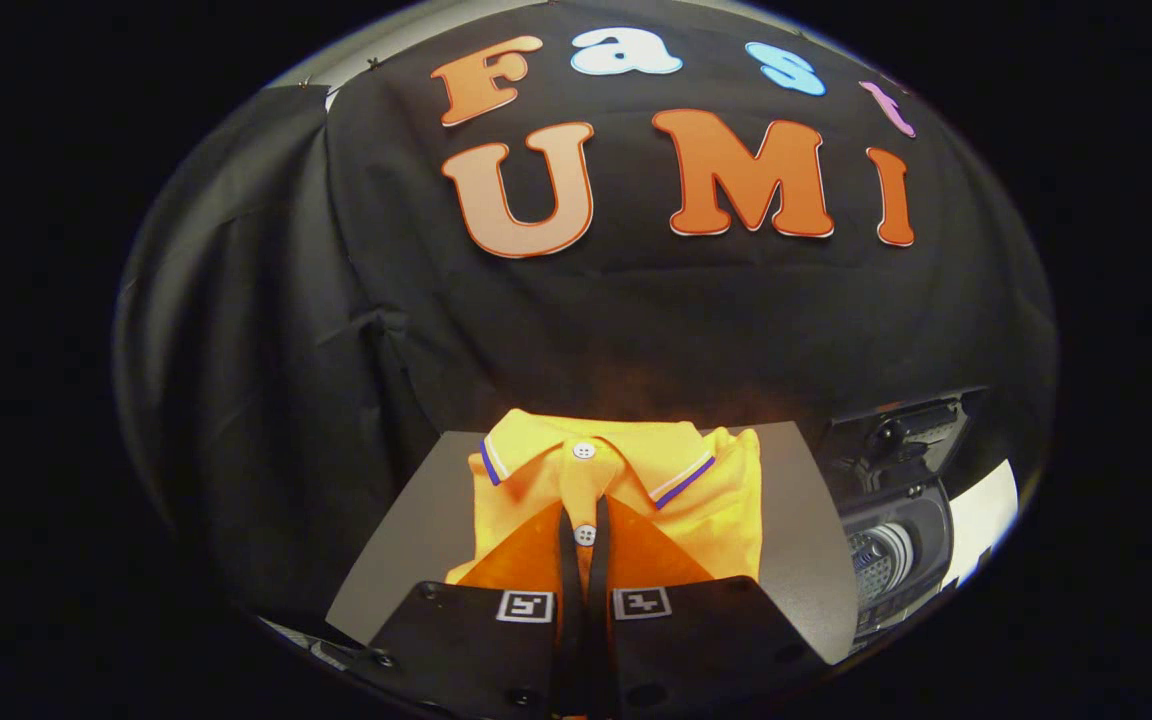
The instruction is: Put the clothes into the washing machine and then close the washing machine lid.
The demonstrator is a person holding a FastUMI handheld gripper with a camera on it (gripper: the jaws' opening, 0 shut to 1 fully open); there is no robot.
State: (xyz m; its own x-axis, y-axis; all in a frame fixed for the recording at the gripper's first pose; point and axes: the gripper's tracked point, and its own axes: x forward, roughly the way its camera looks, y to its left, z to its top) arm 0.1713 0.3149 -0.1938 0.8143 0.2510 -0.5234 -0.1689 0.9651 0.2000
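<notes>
On the grey worktop (406, 540), a folded orange polo shirt (716, 500) lies flat with its collar turned toward the booth's black cloth wall. The collar has a blue and white edge stripe, and 2 pale buttons run down the placket, one at the neck and one lower. The gripper (585, 535) sits low over the shirt's near part, its 2 fingers drawn almost together along the placket, with the lower button showing right at their tips. The jaws are clenched, or very nearly so, with a thin fold of the orange cloth seeming to be caught between them; whether both fingers truly press on it I cannot tell. To the right of the worktop, just beside its edge, stands the washing machine (901, 540), dark in body with its lid (901, 425) raised upright behind the opening. The perforated metal drum (871, 560) shows inside. The shirt lies on the worktop, outside the machine.
</notes>
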